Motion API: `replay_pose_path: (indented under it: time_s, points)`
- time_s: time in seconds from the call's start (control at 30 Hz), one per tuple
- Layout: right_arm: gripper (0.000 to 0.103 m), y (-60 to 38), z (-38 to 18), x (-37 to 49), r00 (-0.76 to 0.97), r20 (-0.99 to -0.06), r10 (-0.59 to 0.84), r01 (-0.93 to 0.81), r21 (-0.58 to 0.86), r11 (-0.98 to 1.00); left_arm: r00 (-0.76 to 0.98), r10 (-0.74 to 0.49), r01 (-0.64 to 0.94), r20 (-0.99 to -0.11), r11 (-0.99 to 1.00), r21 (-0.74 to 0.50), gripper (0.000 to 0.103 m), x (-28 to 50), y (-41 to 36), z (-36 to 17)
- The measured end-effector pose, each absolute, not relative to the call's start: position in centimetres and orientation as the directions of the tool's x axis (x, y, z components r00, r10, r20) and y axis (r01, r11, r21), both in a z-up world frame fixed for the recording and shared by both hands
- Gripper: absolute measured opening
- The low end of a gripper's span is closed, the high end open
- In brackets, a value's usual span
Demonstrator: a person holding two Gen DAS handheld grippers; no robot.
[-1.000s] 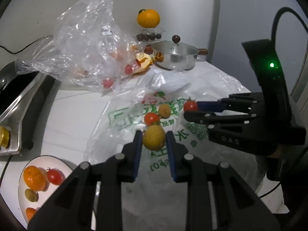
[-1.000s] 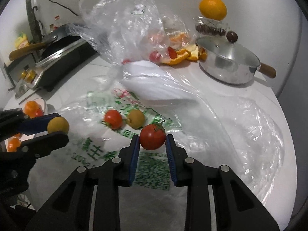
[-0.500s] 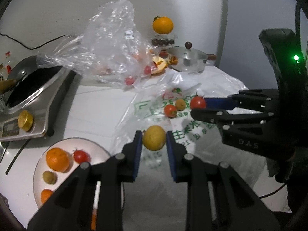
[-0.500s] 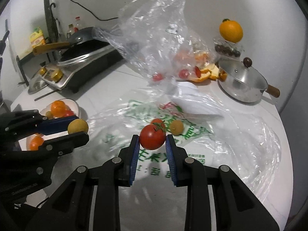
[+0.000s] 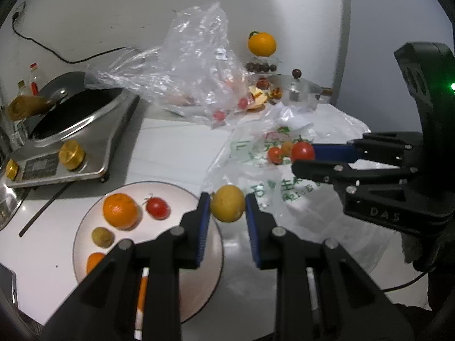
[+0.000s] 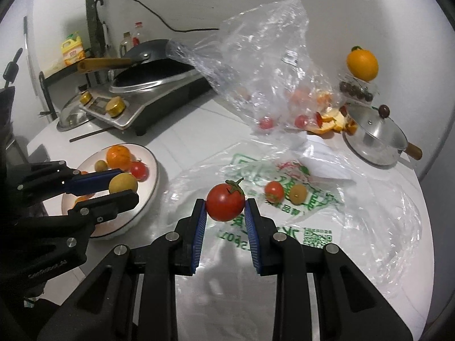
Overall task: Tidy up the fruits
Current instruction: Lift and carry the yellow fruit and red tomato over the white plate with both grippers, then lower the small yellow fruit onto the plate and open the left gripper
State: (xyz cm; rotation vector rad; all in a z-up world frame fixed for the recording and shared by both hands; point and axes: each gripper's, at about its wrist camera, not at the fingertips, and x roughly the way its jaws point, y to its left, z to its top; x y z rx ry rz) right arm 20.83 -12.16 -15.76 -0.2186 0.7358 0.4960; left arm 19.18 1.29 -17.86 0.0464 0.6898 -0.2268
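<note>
My left gripper (image 5: 228,207) is shut on a small yellow fruit (image 5: 227,203), held above the right rim of a white plate (image 5: 85,227). On that plate lie an orange (image 5: 120,210), a red tomato (image 5: 157,207) and a small green-brown fruit (image 5: 102,236). In the right wrist view my right gripper (image 6: 225,209) is shut on a red tomato (image 6: 225,201) over the printed plastic bag (image 6: 284,207). A small tomato (image 6: 273,191) and a small yellow fruit (image 6: 297,194) rest on that bag. The left gripper (image 6: 125,189) with its fruit hovers over the plate (image 6: 153,179).
An induction cooker with a wok (image 5: 74,130) stands at the left. A crumpled clear bag (image 6: 256,65) with tomatoes lies behind, beside orange peel (image 6: 330,122) and a lidded steel pot (image 6: 372,139). An orange (image 6: 362,62) sits on a jar at the back right.
Both grippers have travelled left and slightly up with their fruits. The plate now lies much nearer, with the left gripper's fruit at its rim. The bag's fruits have not moved.
</note>
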Motion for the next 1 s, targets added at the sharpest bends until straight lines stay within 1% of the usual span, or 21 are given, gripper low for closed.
replay_pose_path:
  time_s: [0.53,1.0]
  points:
    - [0.030,-8.2,-15.8,19.0,0.610,-0.690,0.389,-0.561,-0.029,0.828,0.762,-0.112,0.112,-0.638,0.993,-0.041,0.026,17.1,7.1,-18.9]
    - [0.030,-5.8,-16.6,18.7,0.585,-0.710,0.393,-0.586,-0.034,0.809,0.739,-0.088,0.079,-0.668,0.996,-0.044,0.026,17.7,9.6,-20.7]
